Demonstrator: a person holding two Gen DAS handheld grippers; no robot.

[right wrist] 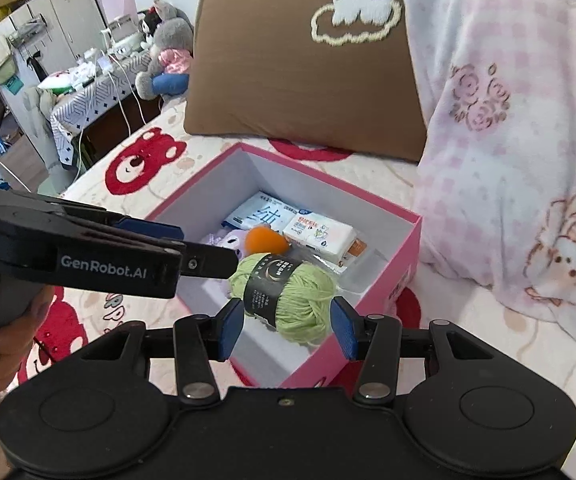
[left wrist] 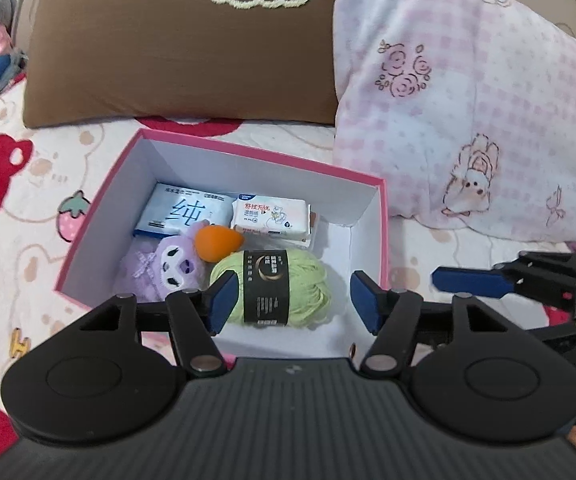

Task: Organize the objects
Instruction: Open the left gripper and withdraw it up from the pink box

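A pink box (left wrist: pixel 100 216) with white inside sits on the bed, also in the right wrist view (right wrist: pixel 392 280). In it lie a green yarn ball (left wrist: pixel 288 288) (right wrist: pixel 288 300), an orange sponge (left wrist: pixel 218 242) (right wrist: pixel 266 240), a purple plush (left wrist: pixel 168 268), a blue tissue pack (left wrist: pixel 182 212) and a white wipes pack (left wrist: pixel 272 216) (right wrist: pixel 320 236). My left gripper (left wrist: pixel 292 300) is open over the box's near edge, its pads either side of the yarn and clear of it. My right gripper (right wrist: pixel 288 328) is open over the box's near edge, framing the yarn without touching it.
A brown pillow (left wrist: pixel 184 52) and a pink checked blanket (left wrist: pixel 468 120) lie behind the box. The bedsheet (left wrist: pixel 16 208) has red bear prints. Plush toys (right wrist: pixel 168 52) and a cluttered desk (right wrist: pixel 88 88) stand at the left of the bed.
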